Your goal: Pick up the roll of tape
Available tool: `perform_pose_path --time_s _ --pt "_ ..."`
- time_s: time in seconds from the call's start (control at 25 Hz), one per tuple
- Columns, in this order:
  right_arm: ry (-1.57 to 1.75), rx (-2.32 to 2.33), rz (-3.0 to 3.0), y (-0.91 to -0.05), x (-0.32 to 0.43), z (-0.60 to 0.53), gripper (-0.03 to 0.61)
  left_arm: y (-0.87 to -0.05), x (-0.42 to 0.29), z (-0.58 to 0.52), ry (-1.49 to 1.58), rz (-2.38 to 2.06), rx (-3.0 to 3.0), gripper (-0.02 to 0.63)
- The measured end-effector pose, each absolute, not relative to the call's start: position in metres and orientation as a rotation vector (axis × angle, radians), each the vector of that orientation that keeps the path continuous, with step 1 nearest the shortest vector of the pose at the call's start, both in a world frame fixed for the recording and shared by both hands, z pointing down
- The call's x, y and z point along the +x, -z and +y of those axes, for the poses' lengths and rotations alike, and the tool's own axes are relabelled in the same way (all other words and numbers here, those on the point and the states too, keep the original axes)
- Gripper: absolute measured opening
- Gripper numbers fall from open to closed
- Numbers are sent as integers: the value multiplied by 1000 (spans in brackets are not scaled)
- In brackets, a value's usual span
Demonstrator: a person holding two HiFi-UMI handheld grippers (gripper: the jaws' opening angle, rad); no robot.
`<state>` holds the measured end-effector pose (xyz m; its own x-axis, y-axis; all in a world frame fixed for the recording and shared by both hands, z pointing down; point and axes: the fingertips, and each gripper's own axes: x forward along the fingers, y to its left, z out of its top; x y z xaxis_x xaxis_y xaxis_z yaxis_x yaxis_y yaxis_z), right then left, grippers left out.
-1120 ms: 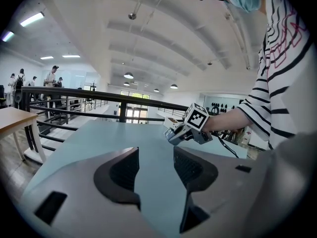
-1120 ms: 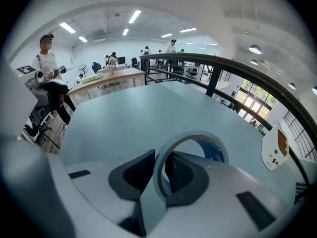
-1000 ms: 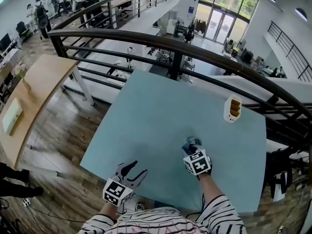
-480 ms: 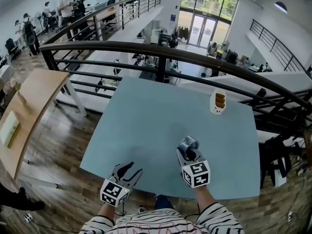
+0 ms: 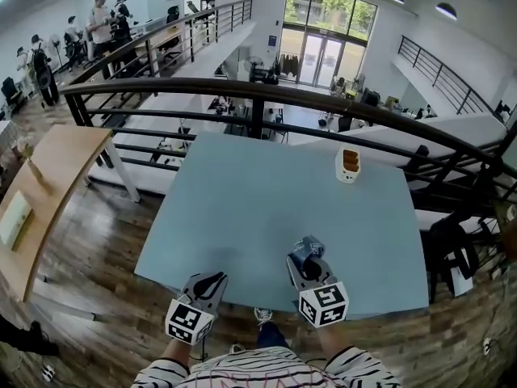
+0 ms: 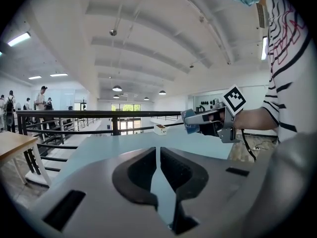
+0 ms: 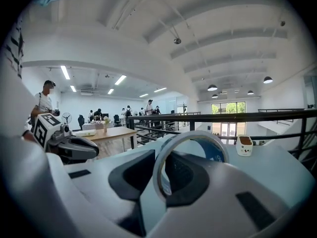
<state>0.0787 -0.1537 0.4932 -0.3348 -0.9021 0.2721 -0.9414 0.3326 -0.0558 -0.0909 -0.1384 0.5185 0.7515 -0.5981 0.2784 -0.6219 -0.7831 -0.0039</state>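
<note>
The roll of tape is off the tabletop, held in the right hand-held gripper above the near edge, so the pick-up looks as good as done. The grip appears to be a pinch on the roll's wall: in the right gripper view the ring circles the right jaw, with the left jaw outside it. That would explain why a wide ring is carried by fairly narrow jaws, and why it hangs steady without being squeezed out of round.

The roll has no real long axis. It stands on edge, and the line through its hole runs roughly along the jaws, nearly level and away from the person. Its open face, with the blue inside, is turned back towards the gripper.

The left hand-held gripper takes no part in this. It hangs low off the near-left corner of the tabletop. Its jaws have just been closing and now leave only a thin slit, with nothing between them. It is probably parked there to keep clear of the lift.

A small white container stands far back by the railing, well apart from both grippers
</note>
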Motion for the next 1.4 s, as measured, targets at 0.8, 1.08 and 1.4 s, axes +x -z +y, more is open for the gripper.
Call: perform_pose_path --time_s 0.8,1.08,1.4 --pt "-328 1786 -2451 -502 47 -60 74 -520 -126 -72 -411 -1050 2873 26" --pt "-331 1775 -2443 -504 41 -56 72 -517 -132 -66 -406 -1060 2874 25" --pt "-336 1767 -2437 -508 40 -59 72 -517 -132 -68 -408 -1055 2881 25"
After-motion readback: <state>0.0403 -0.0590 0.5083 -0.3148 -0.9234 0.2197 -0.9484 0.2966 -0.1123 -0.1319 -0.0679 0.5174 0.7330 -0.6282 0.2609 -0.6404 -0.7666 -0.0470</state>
